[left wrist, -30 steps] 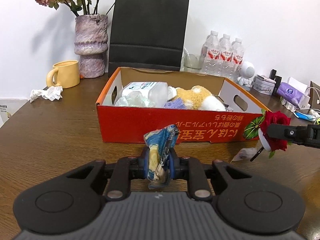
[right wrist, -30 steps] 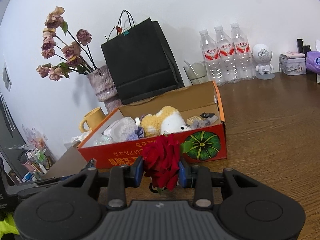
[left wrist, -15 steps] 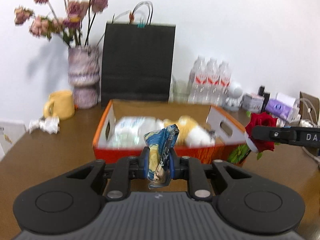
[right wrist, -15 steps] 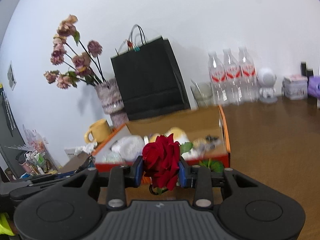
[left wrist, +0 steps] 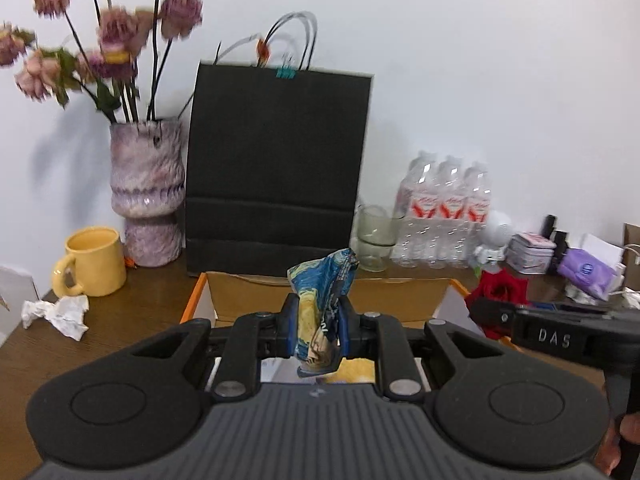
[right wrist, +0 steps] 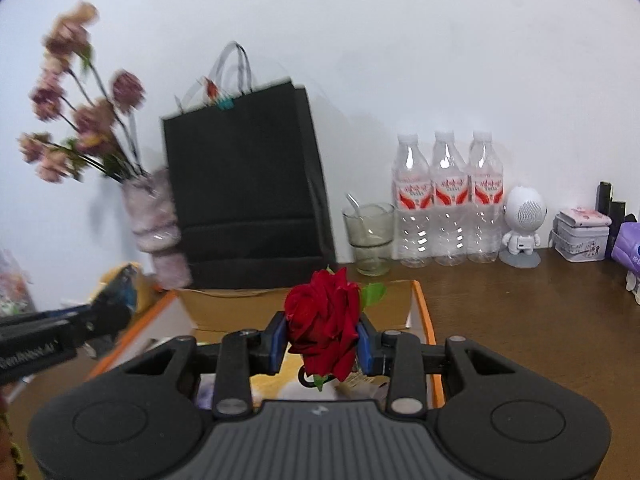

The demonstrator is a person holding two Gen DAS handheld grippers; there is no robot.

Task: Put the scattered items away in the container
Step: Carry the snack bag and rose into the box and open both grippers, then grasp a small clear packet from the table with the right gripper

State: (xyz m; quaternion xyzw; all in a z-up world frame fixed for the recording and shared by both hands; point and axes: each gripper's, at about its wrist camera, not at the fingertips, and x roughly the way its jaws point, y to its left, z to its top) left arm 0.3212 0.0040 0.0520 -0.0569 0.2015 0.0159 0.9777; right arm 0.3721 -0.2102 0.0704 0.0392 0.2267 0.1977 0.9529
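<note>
L gripper (left wrist: 318,322): blue pads pinched tight on a crumpled blue-and-yellow printed wrapper (left wrist: 323,300), which sticks up above the fingertips and hangs a bit below them. R gripper (right wrist: 322,336): pads closed partway, clamping a red fabric rose (right wrist: 324,320) w/ a green leaf; the bloom fills the gap and rises above the pads.

Both held items hang over the orange cardboard box w/ brown inner walls (left wrist: 404,294), its far wall just beyond the fingertips. Box contents mostly hidden by the gripper bodies; only yellow and white bits show.

L view only: yellow ceramic mug (left wrist: 94,262) and crumpled white tissue (left wrist: 56,314) on the brown wooden table (left wrist: 132,316), plus the R gripper w/ rose at right. R view only: white round-headed robot figurine (right wrist: 522,224) in full, glass cup w/ spoon (right wrist: 368,236), and the L gripper at left edge, blurred.
</note>
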